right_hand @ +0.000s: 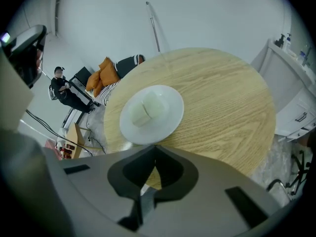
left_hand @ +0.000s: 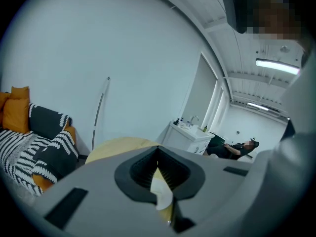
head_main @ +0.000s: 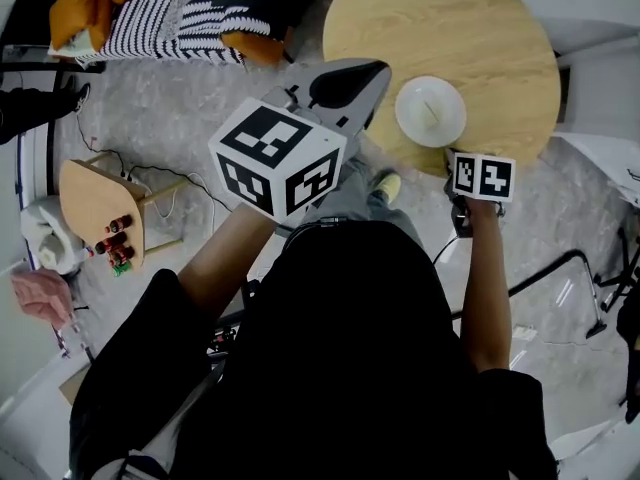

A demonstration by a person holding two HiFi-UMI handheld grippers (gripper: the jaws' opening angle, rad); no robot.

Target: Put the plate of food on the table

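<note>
Plate of food (right_hand: 170, 120) near the surface (right_hand: 222, 107) edge.
Right gripper (right_hand: 154, 146) jaws pinch its rim, left gripper (left_hand: 157, 149) jaws pressed together; tugging could drop it.

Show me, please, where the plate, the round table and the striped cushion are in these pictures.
plate (right_hand: 173, 107): right gripper view, bare white surface near its right rim.
round table (head_main: 450, 18): head view, bare wooden top.
striped cushion (head_main: 165, 18): head view, middle of its striped fabric.

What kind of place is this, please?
Likely a living room, perhaps a staged one: a sofa with cushions, a round wooden table holding a plate, and a sink cabinet.
</note>
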